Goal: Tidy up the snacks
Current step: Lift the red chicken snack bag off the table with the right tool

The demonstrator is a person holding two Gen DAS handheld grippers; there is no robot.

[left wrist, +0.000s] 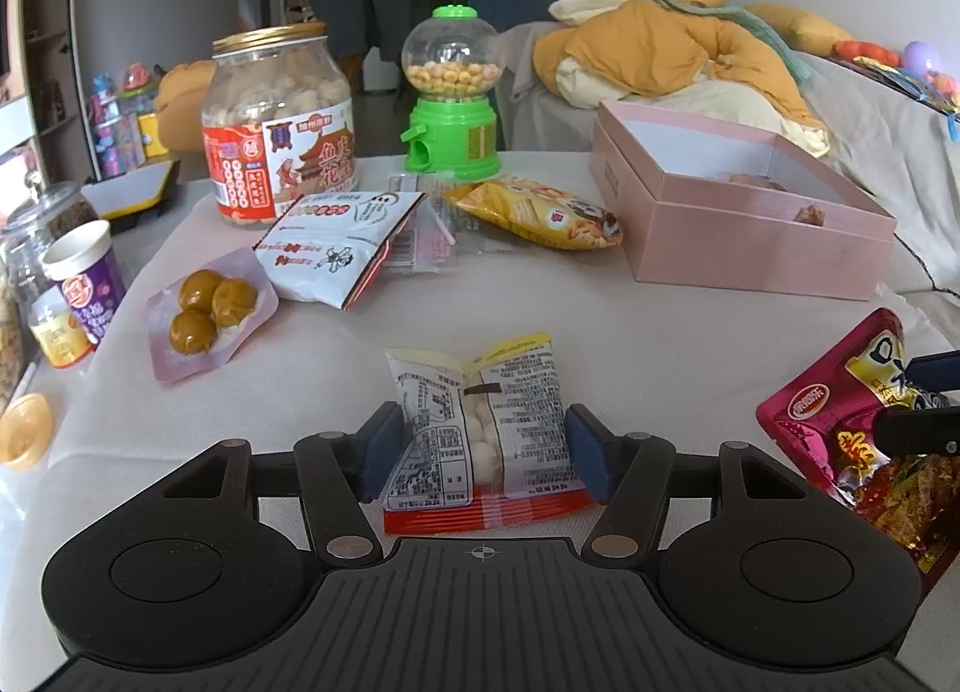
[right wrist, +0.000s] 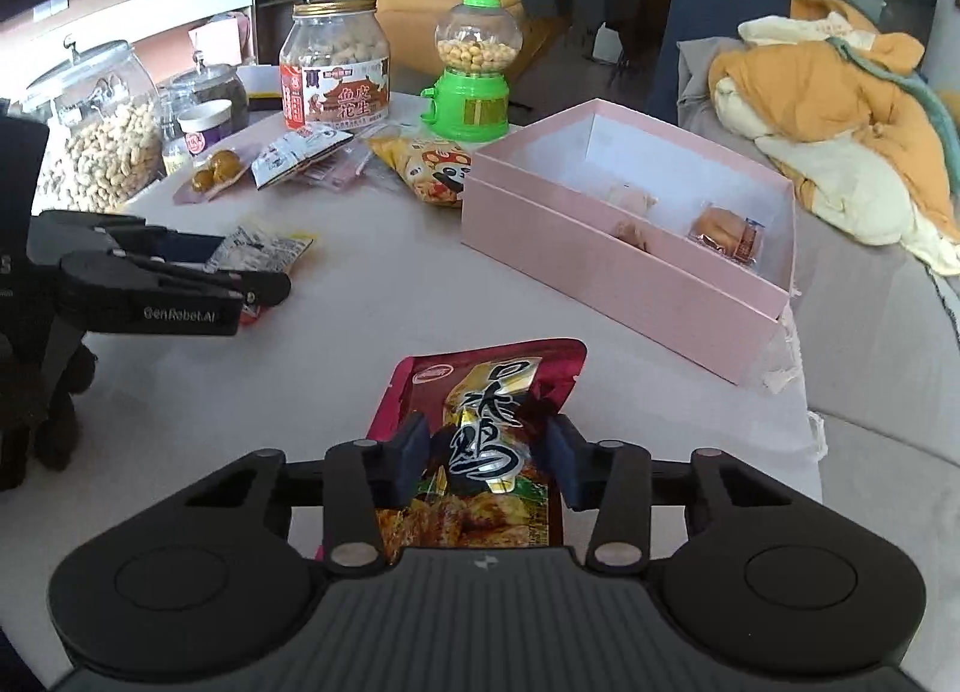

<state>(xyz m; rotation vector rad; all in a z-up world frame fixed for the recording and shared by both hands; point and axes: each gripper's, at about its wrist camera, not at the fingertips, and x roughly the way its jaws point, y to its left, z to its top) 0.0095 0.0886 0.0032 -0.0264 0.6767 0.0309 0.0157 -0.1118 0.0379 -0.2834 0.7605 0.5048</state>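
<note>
The left tool is clamped on a white packet, its blue pads pressed against both sides, low over the near part of the surface. The right tool grips a red packet across its middle, the foil buckling between the pads, near the right edge.

Toward the far right corner sits an open pink box, with a wrapped cake and two other small items inside that I can't make out. Just left of the box lies a yellow bag. Behind it, at the far edge, stands a green candy dispenser, and left of that a big jar with a gold lid. In front of the jar lie a white pouch and a clear pack of three brown balls. A purple cup stands at the left edge beside glass jars.
</note>
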